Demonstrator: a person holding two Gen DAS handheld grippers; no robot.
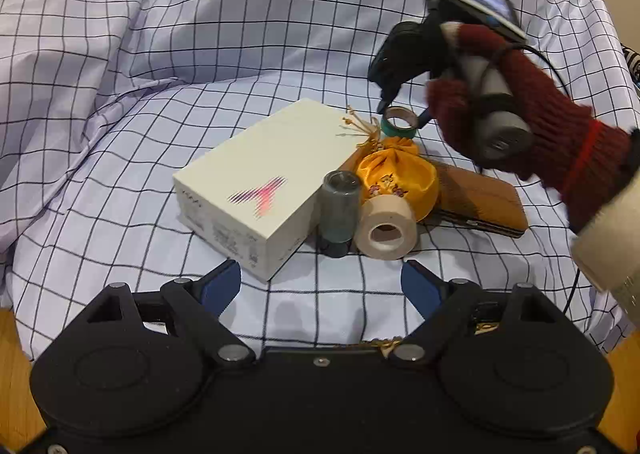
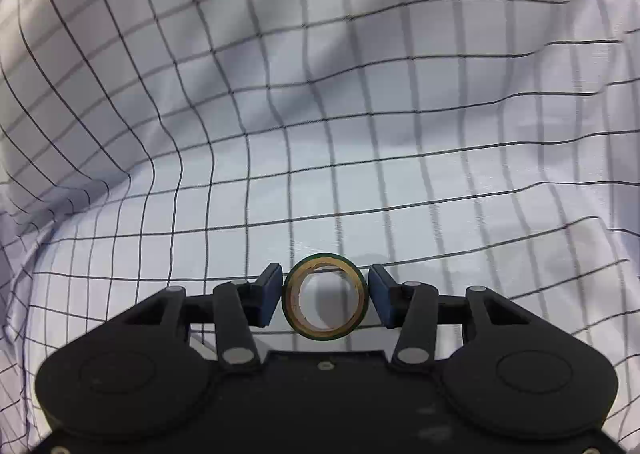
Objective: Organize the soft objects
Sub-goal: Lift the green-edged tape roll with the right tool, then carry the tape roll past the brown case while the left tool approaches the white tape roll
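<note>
My right gripper (image 2: 324, 294) is shut on a small green tape roll (image 2: 324, 334), one blue pad on each side of it. In the left wrist view the same tape roll (image 1: 400, 126) hangs in the right gripper (image 1: 401, 114), just above and behind a yellow embroidered drawstring pouch (image 1: 396, 174). A hand in a dark red knit glove (image 1: 520, 102) holds that gripper. My left gripper (image 1: 320, 274) stands open near the front with nothing between its fingers, pointing at the pile.
A white box (image 1: 256, 182) lies left of the pouch. In front of the pouch stand a grey translucent cylinder (image 1: 339, 210) and a beige tape roll (image 1: 386, 232). A brown wallet (image 1: 480, 198) lies to the right. A rumpled checked cloth (image 1: 160, 54) covers the surface.
</note>
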